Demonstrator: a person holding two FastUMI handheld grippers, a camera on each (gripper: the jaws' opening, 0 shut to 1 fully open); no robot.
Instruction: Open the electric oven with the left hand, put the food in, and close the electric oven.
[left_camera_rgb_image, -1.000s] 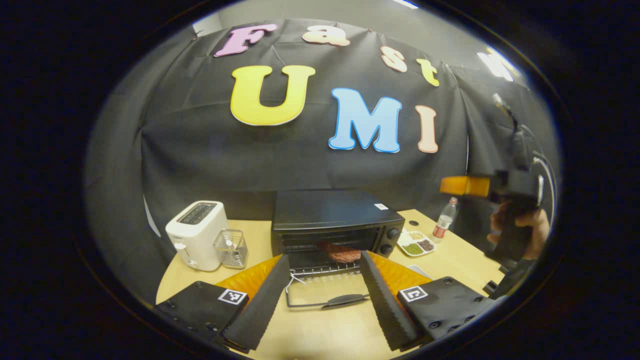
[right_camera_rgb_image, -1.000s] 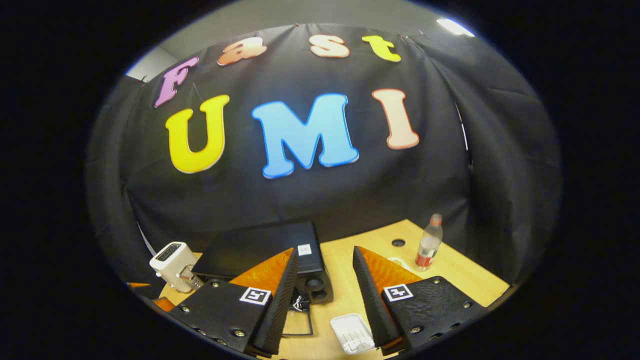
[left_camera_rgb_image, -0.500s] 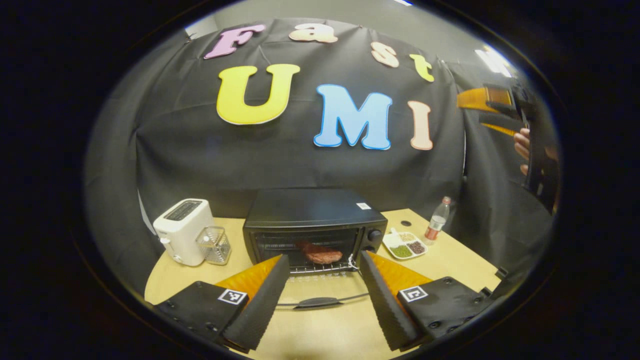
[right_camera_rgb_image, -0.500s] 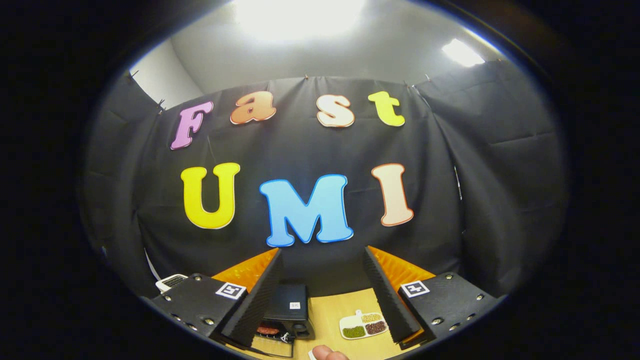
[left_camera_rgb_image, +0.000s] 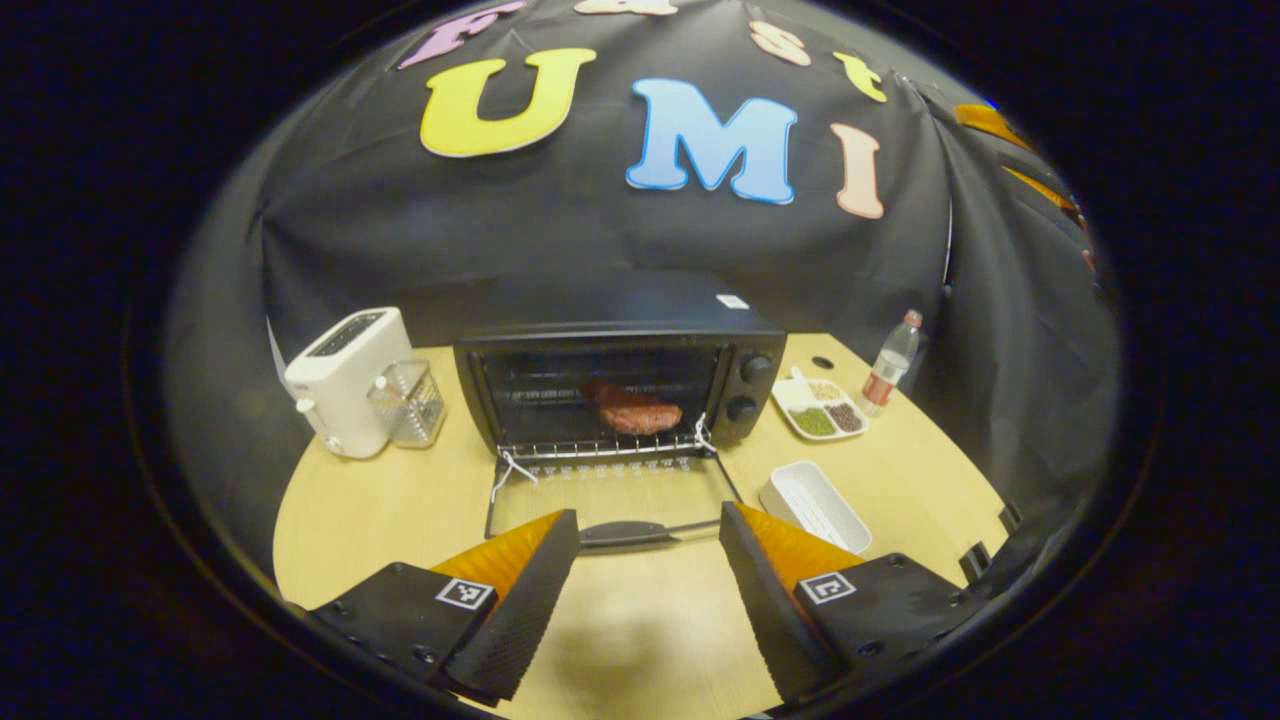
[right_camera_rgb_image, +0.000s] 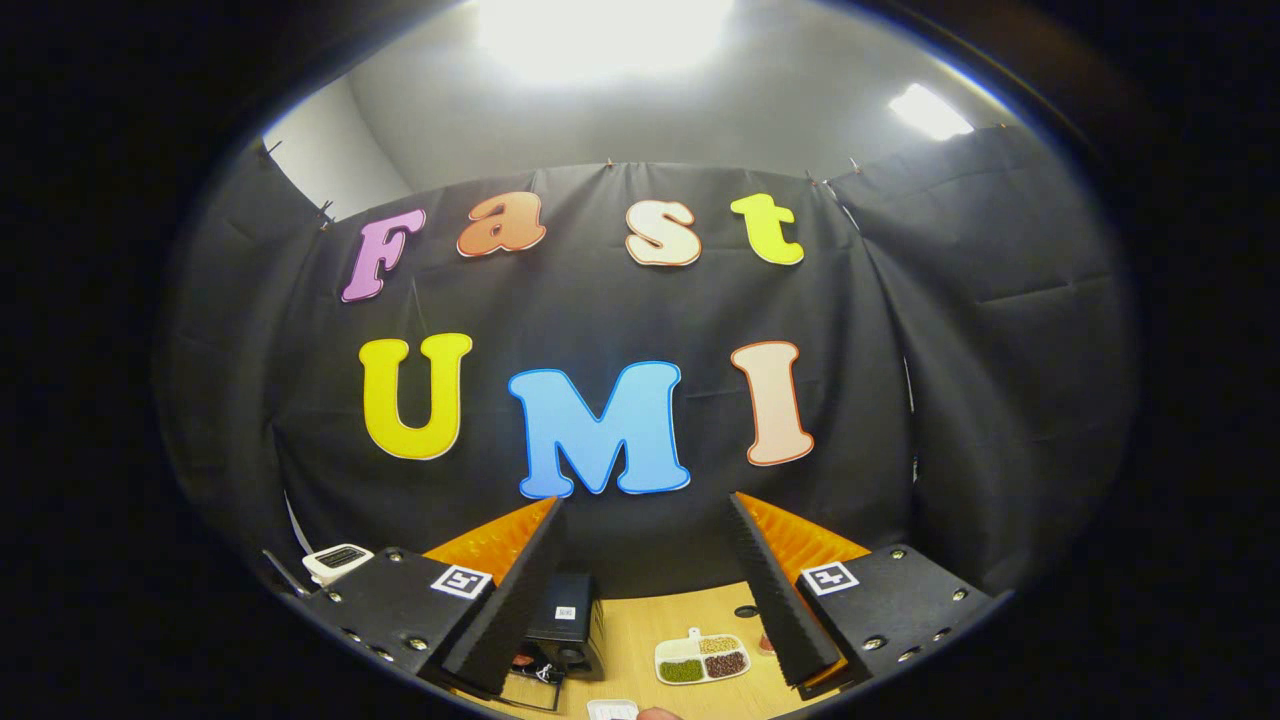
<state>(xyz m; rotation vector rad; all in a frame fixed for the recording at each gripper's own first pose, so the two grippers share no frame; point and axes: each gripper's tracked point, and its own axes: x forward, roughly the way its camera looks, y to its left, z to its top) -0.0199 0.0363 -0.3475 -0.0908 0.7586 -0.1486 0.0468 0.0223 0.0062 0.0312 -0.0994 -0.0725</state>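
The black electric oven (left_camera_rgb_image: 620, 330) stands mid-table with its glass door (left_camera_rgb_image: 610, 495) folded down flat toward me. A brown piece of meat (left_camera_rgb_image: 630, 410) lies on the wire rack inside. My left gripper (left_camera_rgb_image: 645, 590) is open and holds nothing, hovering over the table just short of the door's handle (left_camera_rgb_image: 625, 533). The right gripper (right_camera_rgb_image: 645, 600) is open with nothing between its fingers, held high above the table. From there the oven (right_camera_rgb_image: 565, 625) appears small and far below its left finger. Orange parts of the right gripper (left_camera_rgb_image: 985, 118) show high at the right edge of the left gripper view.
A white toaster (left_camera_rgb_image: 345, 380) and a wire basket (left_camera_rgb_image: 405, 400) stand left of the oven. Right of it are a seasoning plate (left_camera_rgb_image: 820, 410), a bottle (left_camera_rgb_image: 893, 365) and an empty white tray (left_camera_rgb_image: 815, 505). The wooden table (left_camera_rgb_image: 380, 510) ends near my fingers.
My left gripper drew back from the oven and tilted down, so the flat door and white tray show in full. The right gripper rose high and stayed open.
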